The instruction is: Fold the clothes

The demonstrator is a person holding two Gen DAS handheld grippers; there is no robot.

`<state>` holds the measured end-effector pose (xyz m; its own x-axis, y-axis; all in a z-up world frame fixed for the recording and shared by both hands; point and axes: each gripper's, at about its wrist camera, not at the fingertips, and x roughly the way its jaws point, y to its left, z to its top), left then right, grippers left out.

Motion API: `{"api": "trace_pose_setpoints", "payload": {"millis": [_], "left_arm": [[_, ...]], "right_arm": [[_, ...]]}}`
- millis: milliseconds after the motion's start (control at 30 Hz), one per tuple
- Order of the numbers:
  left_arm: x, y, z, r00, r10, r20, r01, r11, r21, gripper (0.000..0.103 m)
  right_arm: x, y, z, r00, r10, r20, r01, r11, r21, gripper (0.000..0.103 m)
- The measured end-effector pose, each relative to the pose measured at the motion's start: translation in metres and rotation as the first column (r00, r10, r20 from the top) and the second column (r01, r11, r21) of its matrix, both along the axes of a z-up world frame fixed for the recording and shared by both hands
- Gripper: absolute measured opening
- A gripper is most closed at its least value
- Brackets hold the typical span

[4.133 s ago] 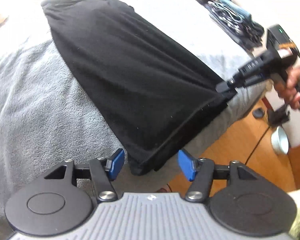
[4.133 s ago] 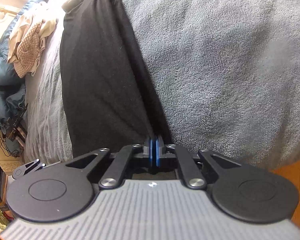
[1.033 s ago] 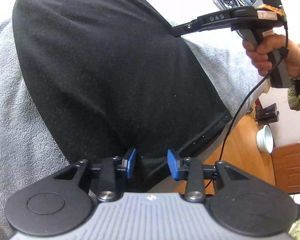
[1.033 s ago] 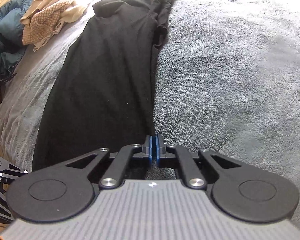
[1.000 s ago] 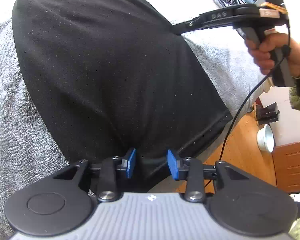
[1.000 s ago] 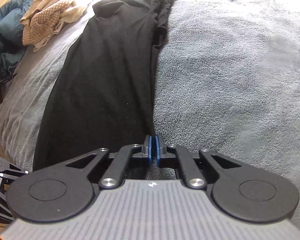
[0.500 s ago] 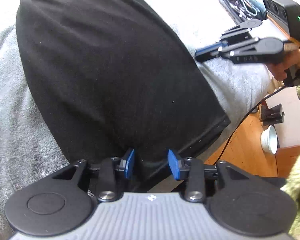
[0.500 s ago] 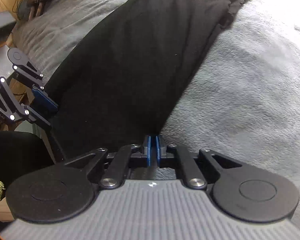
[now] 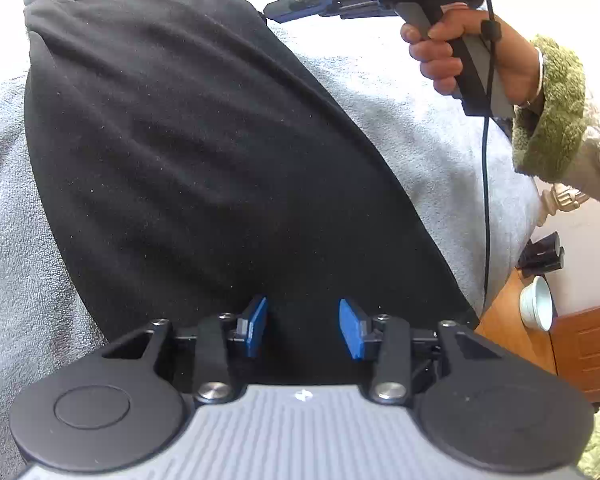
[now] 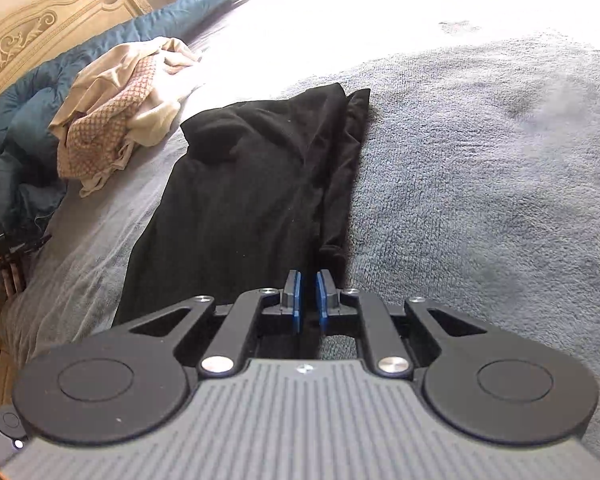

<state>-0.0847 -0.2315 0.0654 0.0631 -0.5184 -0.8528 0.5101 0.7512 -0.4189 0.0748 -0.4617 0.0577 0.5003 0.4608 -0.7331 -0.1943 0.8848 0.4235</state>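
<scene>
The bed, under a grey fleece blanket, carries the black garment lying lengthwise as a long panel, its near hem hanging at the bed's edge and a narrower doubled strip running along its right side. It looks soft, light and limp, with a slightly napped knit that should cling to the fleece rather than slide, so it will sag wherever it is unsupported; corners and the hemmed edge seem the firmest places to pinch, two layers together. Beyond it sits a heap of beige and checked clothes on a blue quilt. The left gripper hovers over the near hem, fingers spread wide and empty. The right gripper, held by a hand, has fingers slightly parted with dark cloth showing in the gap, pressing nothing.
</scene>
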Motion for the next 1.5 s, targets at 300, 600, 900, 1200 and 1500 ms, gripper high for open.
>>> {"api": "trace_pose_setpoints", "payload": {"millis": [300,600,900,1200,1500], "left_arm": [[0.01,0.011,-0.007,0.998,-0.018,-0.057,0.015,0.998,-0.056,0.042],[0.029,0.035,-0.01,0.994,-0.031,-0.108,0.018,0.993,-0.113,0.042],[0.03,0.052,-0.031,0.988,-0.044,-0.149,0.019,0.986,-0.168,0.042],[0.049,0.072,-0.037,0.984,-0.036,-0.173,0.0,0.98,-0.2,0.042],[0.044,0.087,-0.04,0.982,-0.021,-0.19,-0.023,0.974,-0.227,0.042]], "right_arm": [[0.015,0.016,-0.017,0.995,-0.072,-0.064,0.071,0.997,-0.011,0.014],[0.006,0.014,-0.014,0.981,-0.195,0.019,0.196,0.976,-0.092,0.003],[0.02,0.003,0.019,0.969,-0.238,0.071,0.241,0.969,-0.045,0.026],[0.116,0.024,-0.002,0.959,-0.226,0.173,0.23,0.973,-0.005,0.028],[0.15,0.044,-0.01,0.965,-0.137,0.221,0.158,0.985,-0.077,0.001]]}}
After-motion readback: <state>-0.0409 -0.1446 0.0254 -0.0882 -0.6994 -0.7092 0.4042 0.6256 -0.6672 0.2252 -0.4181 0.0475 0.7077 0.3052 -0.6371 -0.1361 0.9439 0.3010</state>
